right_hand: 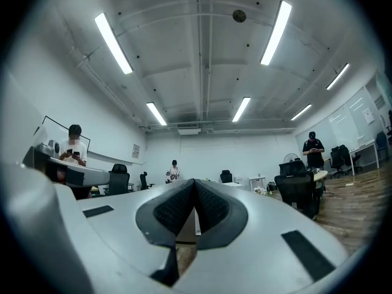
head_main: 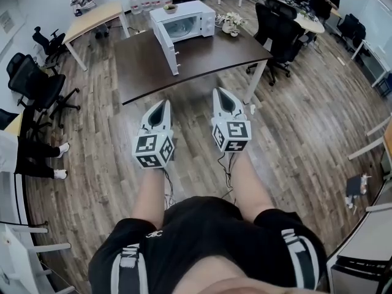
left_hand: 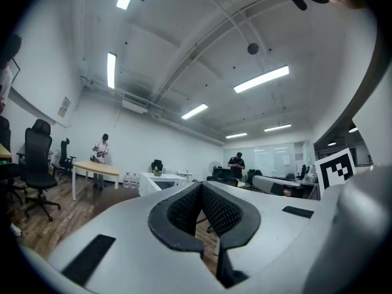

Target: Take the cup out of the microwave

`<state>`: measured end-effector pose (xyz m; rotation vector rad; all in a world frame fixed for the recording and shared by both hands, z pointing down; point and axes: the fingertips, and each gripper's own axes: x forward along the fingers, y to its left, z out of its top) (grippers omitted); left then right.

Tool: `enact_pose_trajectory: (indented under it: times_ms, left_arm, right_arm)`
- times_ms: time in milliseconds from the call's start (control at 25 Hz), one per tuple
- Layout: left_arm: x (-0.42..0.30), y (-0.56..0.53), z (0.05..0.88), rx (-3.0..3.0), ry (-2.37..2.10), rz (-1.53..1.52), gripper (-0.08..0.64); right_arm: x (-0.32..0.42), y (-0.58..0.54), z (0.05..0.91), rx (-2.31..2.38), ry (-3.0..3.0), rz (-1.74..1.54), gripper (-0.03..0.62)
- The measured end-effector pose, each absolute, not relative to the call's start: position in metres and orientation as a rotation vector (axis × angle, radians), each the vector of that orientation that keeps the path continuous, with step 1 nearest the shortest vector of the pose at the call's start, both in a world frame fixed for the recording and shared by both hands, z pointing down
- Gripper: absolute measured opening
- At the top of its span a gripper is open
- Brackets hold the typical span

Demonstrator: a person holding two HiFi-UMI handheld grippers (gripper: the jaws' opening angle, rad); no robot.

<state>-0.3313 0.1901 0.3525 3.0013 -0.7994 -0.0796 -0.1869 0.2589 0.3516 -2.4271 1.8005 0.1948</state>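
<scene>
The white microwave point(head_main: 184, 20) stands at the far end of a dark brown table point(head_main: 202, 57), its door point(head_main: 166, 48) swung open toward me. I cannot make out a cup inside its cavity from here. Both grippers hang over the wooden floor, well short of the table's near edge. My left gripper point(head_main: 164, 103) has its jaws together with nothing between them, as the left gripper view point(left_hand: 200, 185) also shows. My right gripper point(head_main: 218, 91) is shut and empty too, tips meeting in the right gripper view point(right_hand: 194, 182). The microwave point(left_hand: 160, 180) appears small and distant in the left gripper view.
A small potted plant point(head_main: 170, 8) sits on top of the microwave and a bunch of white flowers point(head_main: 231, 23) lies to its right. Black office chairs point(head_main: 278, 26) stand at the table's right end, more chairs point(head_main: 30, 78) at the left. A light wooden table point(head_main: 92, 18) stands behind.
</scene>
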Motion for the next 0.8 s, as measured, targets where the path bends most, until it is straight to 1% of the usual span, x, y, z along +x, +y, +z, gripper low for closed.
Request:
enact_pose_trajectory:
  times_ms: [400,640,800]
  left_arm:
    - [-0.343,0.124,0.363,3.022,-0.718,-0.067,0.002]
    - [-0.329,0.099,0.367,3.032,-0.700,-0.077,0.002]
    - [-0.305,0.082,0.373,3.058,-0.703,-0.088,0.002]
  right_arm:
    - [-0.207,0.196,0.349,-2.468,1.762,0.236,0.000]
    - [-0.193,0.170,0.354,-2.464,1.759,0.249,0.000]
    - [-0.166,0.151,0.357,-2.442,1.763,0.271,0.000]
